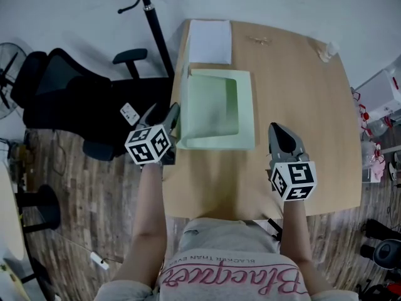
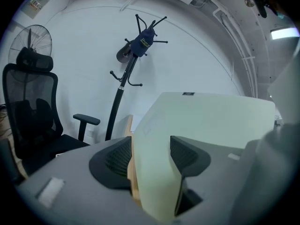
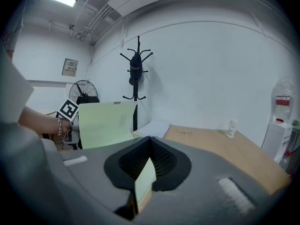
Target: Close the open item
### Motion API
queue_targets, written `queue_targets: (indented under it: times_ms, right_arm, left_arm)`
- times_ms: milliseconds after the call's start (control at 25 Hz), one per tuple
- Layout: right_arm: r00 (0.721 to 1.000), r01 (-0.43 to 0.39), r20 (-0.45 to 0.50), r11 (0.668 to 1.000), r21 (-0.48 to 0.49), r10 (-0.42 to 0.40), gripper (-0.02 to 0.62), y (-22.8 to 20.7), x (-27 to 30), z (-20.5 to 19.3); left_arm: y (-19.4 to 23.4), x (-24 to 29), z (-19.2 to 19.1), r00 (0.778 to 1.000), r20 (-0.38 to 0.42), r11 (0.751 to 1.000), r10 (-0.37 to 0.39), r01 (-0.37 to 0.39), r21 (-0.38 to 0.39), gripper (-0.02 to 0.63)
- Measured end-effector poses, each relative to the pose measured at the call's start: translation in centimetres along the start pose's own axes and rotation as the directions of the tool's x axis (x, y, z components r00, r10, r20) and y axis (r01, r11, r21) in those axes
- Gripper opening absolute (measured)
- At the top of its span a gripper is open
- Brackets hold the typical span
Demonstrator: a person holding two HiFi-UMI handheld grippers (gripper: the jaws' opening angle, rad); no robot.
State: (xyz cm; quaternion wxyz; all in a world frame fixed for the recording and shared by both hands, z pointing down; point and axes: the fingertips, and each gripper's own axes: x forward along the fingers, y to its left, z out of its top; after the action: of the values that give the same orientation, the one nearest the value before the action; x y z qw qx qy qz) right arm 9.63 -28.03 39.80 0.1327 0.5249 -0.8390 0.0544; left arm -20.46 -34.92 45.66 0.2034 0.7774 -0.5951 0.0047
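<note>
Open pale-green folder on the wooden table, its cover raised (near upright) along the left side. The left gripper clamps the cover's edge. The right gripper, just right of the folder, is closed on a thin pale-green slip.

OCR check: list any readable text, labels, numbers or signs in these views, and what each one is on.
"Blac...": pink script, upside down, on the person's shirt; the rest is unclear.
"THAN EVER": small print above it on the same shirt; the first word is blurred.
Wall notice: too small to read.
Dark label on the green folder: too small to read.
Left marker cube, right marker cube: square codes only, no words.
</note>
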Motion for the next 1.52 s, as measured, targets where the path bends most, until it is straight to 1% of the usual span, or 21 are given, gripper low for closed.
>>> queue_targets:
  times_ms: [240, 320, 400, 480, 680, 920, 1000, 1160, 1200, 1400, 1520]
  right_arm:
    - [1.0, 0.003, -0.007, 1.0, 0.006, -0.003, 0.003, -0.4, 0.4, -0.3]
    - [1.0, 0.004, -0.012, 1.0, 0.006, -0.004, 0.003, -0.5, 0.4, -0.4]
    - [1.0, 0.005, -0.016, 1.0, 0.004, -0.005, 0.003, -0.5, 0.5, -0.5]
    - [1.0, 0.006, -0.02, 1.0, 0.003, -0.006, 0.003, -0.6, 0.6, -0.7]
    - [1.0, 0.016, -0.021, 1.0, 0.007, -0.016, 0.003, -1.2, 0.5, -0.7]
    - [0.999, 0.029, -0.024, 0.999, 0.017, -0.029, 0.003, -1.5, 0.5, -0.9]
    - [0.999, 0.03, -0.023, 0.999, 0.017, -0.029, 0.003, -1.6, 0.5, -0.9]
    - [0.999, 0.034, -0.022, 0.999, 0.028, -0.033, 0.003, -1.9, 0.6, -1.0]
    - [0.999, 0.035, -0.023, 0.999, 0.031, -0.034, 0.003, -2.0, 0.6, -1.1]
    - [0.999, 0.036, -0.021, 0.998, 0.057, -0.035, 0.003, -2.2, 0.9, -1.3]
    - [0.999, 0.036, -0.025, 0.997, 0.068, -0.034, 0.005, -2.1, 1.1, -1.5]
  left_arm:
    - [-1.4, 2.0, -1.4, 0.993, -0.079, 0.996, -0.085, 0.086, 0.008, 0.313]
    - [-2.0, 2.6, -2.2, 0.985, -0.122, 0.992, -0.124, 0.125, 0.003, 0.344]
    - [-2.6, 3.2, -3.0, 0.974, -0.163, 0.987, -0.157, 0.159, -0.003, 0.361]
    - [-3.1, 3.7, -3.7, 0.965, -0.196, 0.984, -0.175, 0.178, -0.004, 0.381]
    - [-4.2, 4.8, -4.7, 0.953, -0.242, 0.981, -0.184, 0.192, 0.011, 0.4]
    - [-5.2, 5.6, -6.0, 0.934, -0.303, 0.978, -0.191, 0.207, 0.023, 0.398]
    - [-5.6, 5.9, -6.6, 0.925, -0.332, 0.978, -0.186, 0.205, 0.022, 0.396]
    - [-6.0, 6.5, -8.3, 0.896, -0.402, 0.979, -0.188, 0.202, -0.008, 0.398]
    - [-6.1, 6.6, -8.5, 0.892, -0.413, 0.98, -0.184, 0.198, -0.007, 0.399]
    - [-6.2, 7.1, -8.5, 0.881, -0.445, 0.984, -0.158, 0.181, 0.007, 0.405]
    - [-6.7, 7.4, -8.8, 0.874, -0.464, 0.982, -0.147, 0.186, 0.04, 0.405]
